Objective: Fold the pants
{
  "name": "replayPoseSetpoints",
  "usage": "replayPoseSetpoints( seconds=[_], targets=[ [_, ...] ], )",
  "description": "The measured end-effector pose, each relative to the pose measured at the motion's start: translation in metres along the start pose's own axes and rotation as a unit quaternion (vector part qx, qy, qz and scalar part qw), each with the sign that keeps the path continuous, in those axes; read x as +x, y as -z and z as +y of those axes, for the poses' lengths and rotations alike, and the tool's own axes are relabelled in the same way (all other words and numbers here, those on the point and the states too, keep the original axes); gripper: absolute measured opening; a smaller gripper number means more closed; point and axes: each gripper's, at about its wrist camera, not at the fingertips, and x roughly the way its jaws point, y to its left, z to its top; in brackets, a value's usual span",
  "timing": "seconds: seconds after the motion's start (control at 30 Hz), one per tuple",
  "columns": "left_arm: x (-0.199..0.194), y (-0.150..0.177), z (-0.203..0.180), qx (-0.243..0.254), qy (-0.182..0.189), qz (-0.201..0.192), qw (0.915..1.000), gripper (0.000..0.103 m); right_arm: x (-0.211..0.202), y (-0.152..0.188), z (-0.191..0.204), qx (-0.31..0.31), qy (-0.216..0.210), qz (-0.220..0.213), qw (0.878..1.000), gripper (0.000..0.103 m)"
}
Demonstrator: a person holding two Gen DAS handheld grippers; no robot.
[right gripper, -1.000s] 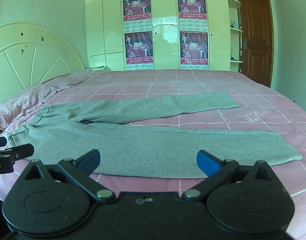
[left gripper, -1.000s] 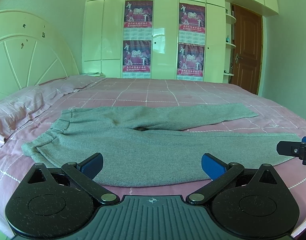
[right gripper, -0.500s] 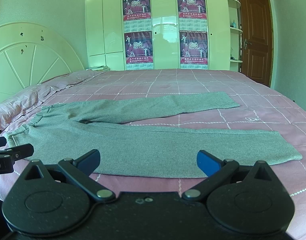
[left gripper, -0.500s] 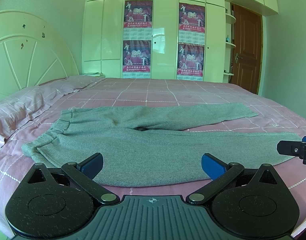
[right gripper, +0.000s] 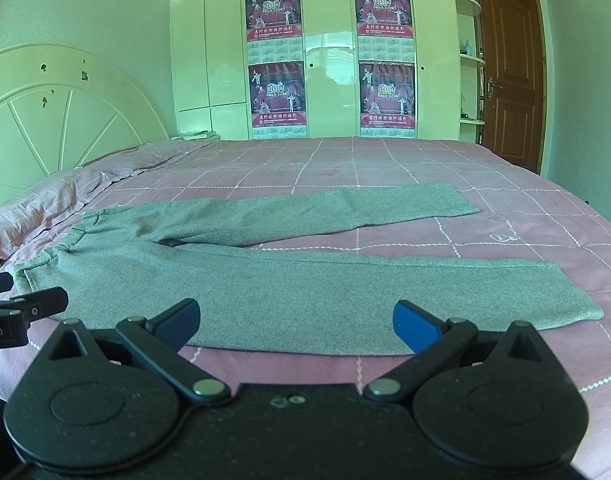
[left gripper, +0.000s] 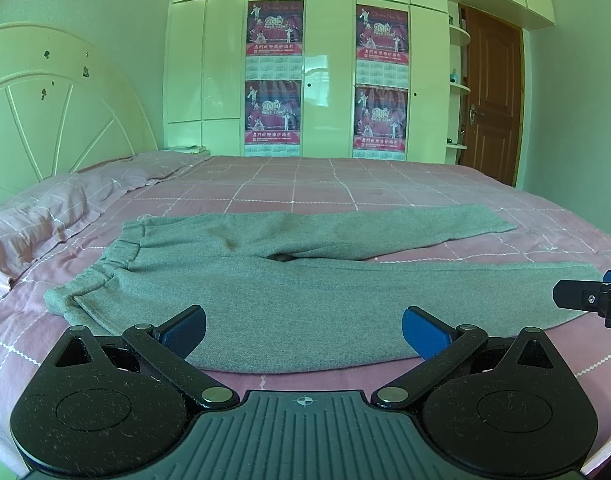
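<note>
A pair of grey pants [left gripper: 289, 292] lies flat on the pink checked bed [left gripper: 345, 184], and everything else is placed here by reference to it. The elastic waistband [left gripper: 105, 264] points toward the pillows [left gripper: 45, 216] and the cream headboard [left gripper: 53, 120], while the two legs run the other way and spread into a narrow V; the crotch sits at the fork. The far leg [right gripper: 325, 212] angles away toward the wardrobe [right gripper: 329, 48] with its four red posters, beyond the pants, and the near leg [right gripper: 305, 292] lies along the near edge of the bed. The left tool [left gripper: 303, 330] hovers just in front of the near leg close to the waistband end, its blue-padded fingers spread wide apart with nothing between them. The right tool [right gripper: 296, 322] hovers in front of the same leg nearer the cuff [right gripper: 577, 292], its fingers likewise wide apart and empty. A brown door [left gripper: 491, 96] stands past the cuff end.
</note>
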Motion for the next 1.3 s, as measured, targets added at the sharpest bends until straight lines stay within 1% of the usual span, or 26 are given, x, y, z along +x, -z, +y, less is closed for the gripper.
replayPoseSetpoints(
  seconds=[1.03, 1.13, 1.3],
  targets=[
    [0.0, 0.002, 0.0, 0.002, -0.001, 0.001, 1.0, 0.103, 0.004, 0.004, 0.002, 0.0, 0.001, 0.0, 1.0, 0.097],
    [0.002, 0.002, 0.004, -0.004, -0.008, 0.008, 0.9999, 0.103, 0.003, 0.004, 0.001, -0.001, 0.0, 0.0, 1.0, 0.097],
    [0.008, 0.002, 0.016, -0.034, -0.012, 0.026, 0.999, 0.103, 0.004, 0.006, 0.005, -0.005, 0.004, 0.0, 1.0, 0.097]
  ],
)
